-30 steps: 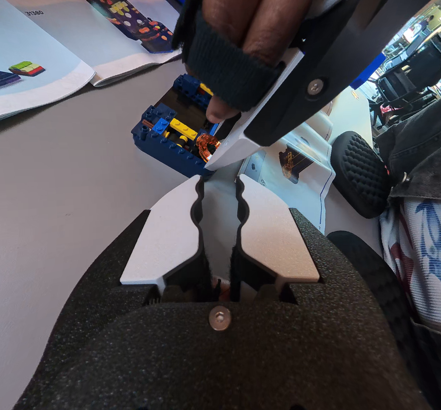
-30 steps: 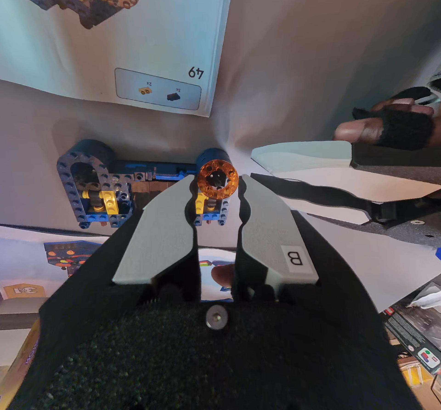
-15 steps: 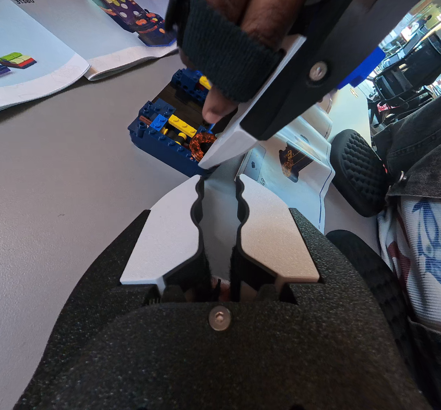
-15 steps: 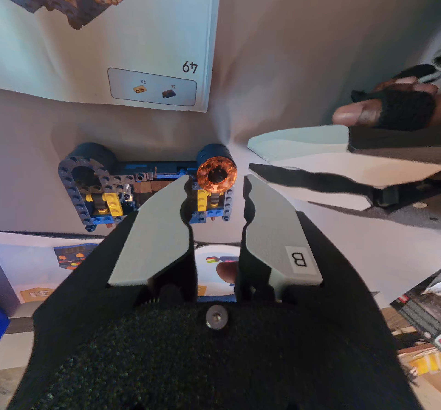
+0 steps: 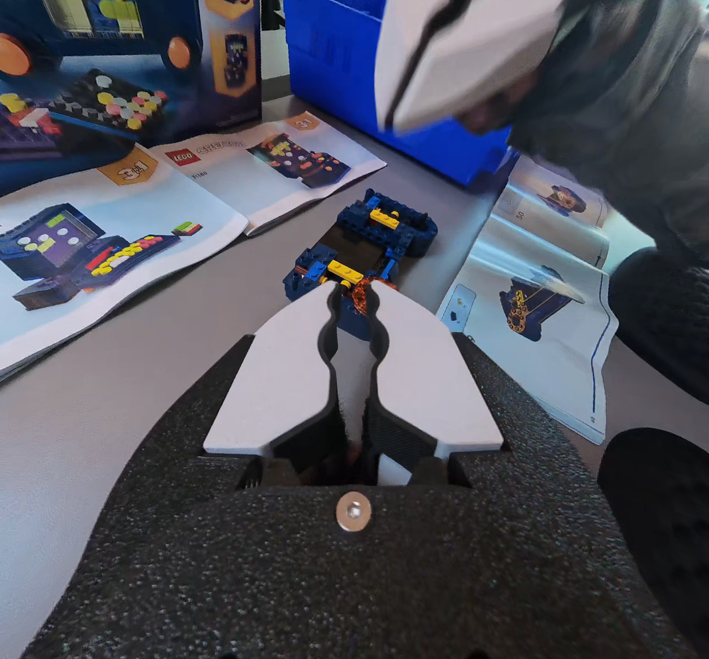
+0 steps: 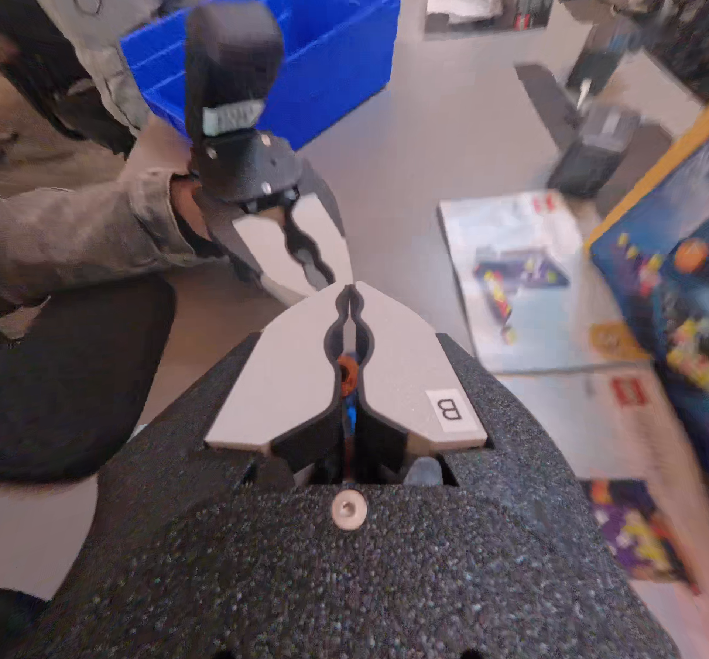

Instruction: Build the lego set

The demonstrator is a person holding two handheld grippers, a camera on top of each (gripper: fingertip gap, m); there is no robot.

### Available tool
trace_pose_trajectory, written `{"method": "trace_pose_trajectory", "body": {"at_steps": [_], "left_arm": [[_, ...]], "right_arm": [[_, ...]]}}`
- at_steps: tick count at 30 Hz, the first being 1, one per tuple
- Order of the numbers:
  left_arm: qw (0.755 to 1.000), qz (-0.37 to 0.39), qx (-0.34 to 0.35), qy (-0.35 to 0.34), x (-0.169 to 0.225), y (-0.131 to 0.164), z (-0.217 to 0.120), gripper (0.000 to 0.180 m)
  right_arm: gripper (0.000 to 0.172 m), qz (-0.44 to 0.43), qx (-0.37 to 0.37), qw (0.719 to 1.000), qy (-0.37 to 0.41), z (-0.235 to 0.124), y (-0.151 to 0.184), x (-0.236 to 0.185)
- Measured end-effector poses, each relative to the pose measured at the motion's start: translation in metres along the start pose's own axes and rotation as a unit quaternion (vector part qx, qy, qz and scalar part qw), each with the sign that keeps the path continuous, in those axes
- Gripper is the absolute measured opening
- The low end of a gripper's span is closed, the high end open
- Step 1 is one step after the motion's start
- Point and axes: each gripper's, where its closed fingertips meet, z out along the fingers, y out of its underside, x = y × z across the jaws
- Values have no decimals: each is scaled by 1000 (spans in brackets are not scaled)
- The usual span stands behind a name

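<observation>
A dark blue brick model (image 5: 364, 241) with yellow plates lies on the grey table (image 5: 172, 353). A clear orange disc (image 5: 360, 297) stands at its near end. My left gripper (image 5: 355, 289) has its fingers narrowed on that disc and the yellow pin beside it. The right pad lies against the disc. My right gripper (image 6: 351, 287) is raised above the table with its tips together and nothing between them. It also shows, blurred, at the top of the left wrist view (image 5: 391, 119). The left gripper (image 6: 326, 276) shows in the right wrist view just beyond my right fingertips.
A blue bin (image 5: 337, 46) stands behind the model. A printed set box (image 5: 96, 27) stands at the far left. Open booklets lie left (image 5: 115, 218) and right (image 5: 537, 314) of the model. A person's sleeve (image 6: 76, 226) reaches in from the left. A black object (image 6: 591, 149) sits farther off. My right fingertips sit around 7 centimetres from my left ones.
My right gripper stood open around the orange disc, then lifted away and shut on nothing. My left gripper moved forward to the model's near end and narrowed on the disc.
</observation>
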Motion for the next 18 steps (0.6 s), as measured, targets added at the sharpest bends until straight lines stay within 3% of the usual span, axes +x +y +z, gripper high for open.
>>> {"method": "trace_pose_trajectory", "body": {"at_steps": [4, 8, 18], "left_arm": [[999, 7, -35, 22, 7, 11, 5, 11], [996, 22, -82, 23, 7, 26, 11, 11], [995, 28, -98, 20, 8, 31, 13, 10]], "right_arm": [[0, -34, -42, 998, 20, 5, 62, 6], [0, -65, -29, 997, 13, 11, 68, 5], [0, -81, -70, 994, 2, 21, 89, 1]]}}
